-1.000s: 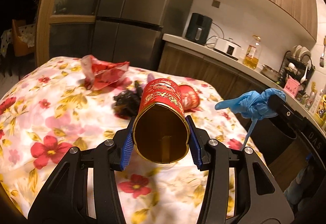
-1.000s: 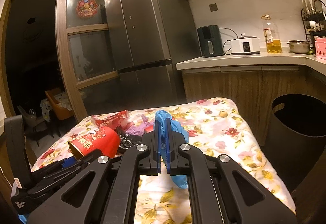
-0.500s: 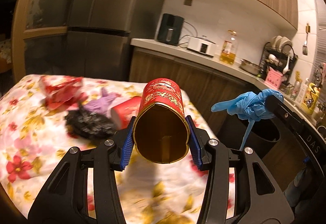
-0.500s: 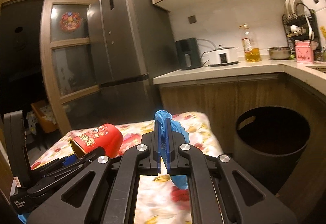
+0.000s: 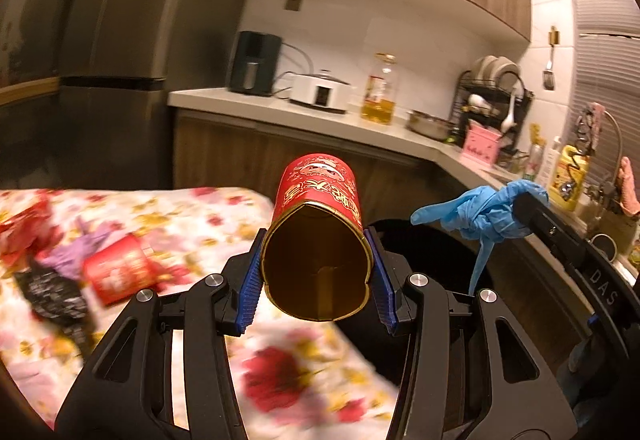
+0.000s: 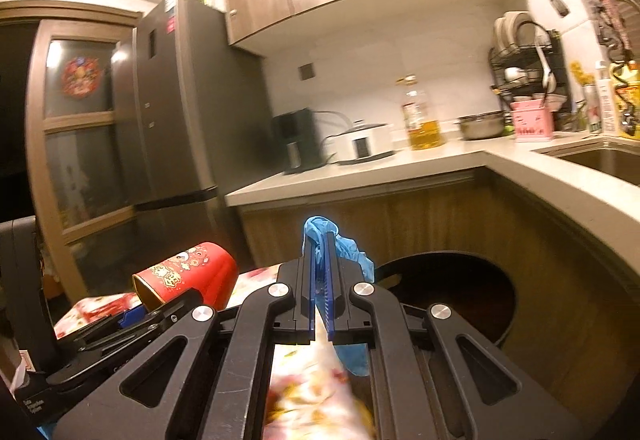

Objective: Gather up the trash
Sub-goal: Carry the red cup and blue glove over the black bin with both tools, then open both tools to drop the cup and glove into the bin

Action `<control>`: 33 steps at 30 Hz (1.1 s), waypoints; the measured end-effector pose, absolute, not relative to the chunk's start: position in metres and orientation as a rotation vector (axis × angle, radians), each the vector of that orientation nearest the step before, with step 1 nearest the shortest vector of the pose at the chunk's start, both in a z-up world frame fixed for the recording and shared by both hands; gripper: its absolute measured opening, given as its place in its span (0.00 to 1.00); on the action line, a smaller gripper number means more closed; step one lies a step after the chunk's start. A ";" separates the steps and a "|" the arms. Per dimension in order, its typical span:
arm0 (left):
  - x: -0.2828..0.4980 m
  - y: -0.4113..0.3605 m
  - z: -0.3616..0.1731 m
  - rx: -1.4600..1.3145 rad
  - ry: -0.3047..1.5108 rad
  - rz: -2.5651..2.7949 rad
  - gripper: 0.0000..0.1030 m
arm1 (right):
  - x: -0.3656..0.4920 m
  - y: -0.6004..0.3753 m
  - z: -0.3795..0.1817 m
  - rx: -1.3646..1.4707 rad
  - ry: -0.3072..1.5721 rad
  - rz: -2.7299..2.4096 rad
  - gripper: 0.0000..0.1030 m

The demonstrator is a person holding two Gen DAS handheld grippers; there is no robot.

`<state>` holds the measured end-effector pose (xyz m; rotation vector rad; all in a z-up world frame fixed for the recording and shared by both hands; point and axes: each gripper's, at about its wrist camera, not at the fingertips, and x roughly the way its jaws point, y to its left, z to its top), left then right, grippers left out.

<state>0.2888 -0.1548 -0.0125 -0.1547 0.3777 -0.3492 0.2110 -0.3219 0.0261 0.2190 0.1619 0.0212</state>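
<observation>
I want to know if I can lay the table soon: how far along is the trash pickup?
Midway, by the look of it. In hand: the left gripper clamps a red cup and the right gripper pinches a blue glove, both near the black bin but not dropped in. Left on the flowered table: another red cup, a purple glove, a black wad and a red wrapper. The bin's contents cannot be seen.

Each scene is viewed closely from behind a gripper, along its fingers, toward the far kitchen counter [image 5: 304, 119]. The counter, fridge [image 6: 172, 111] and black bin [image 6: 452, 292] are shared.
</observation>
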 end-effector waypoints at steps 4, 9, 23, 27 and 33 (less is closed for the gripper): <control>0.302 -0.185 -0.010 -0.154 0.370 -0.406 0.45 | 0.218 -0.346 0.026 0.228 0.163 -0.031 0.04; 0.322 -0.224 -0.016 -0.150 0.381 -0.479 0.45 | 0.224 -0.367 0.022 0.232 0.169 -0.075 0.04; 0.354 -0.269 -0.041 -0.120 0.439 -0.554 0.56 | 0.252 -0.407 0.004 0.282 0.221 -0.120 0.05; 0.358 -0.268 -0.045 -0.123 0.451 -0.535 0.66 | 0.256 -0.409 -0.001 0.290 0.228 -0.117 0.26; 0.359 -0.260 -0.047 -0.132 0.459 -0.507 0.75 | 0.258 -0.410 -0.005 0.295 0.250 -0.121 0.27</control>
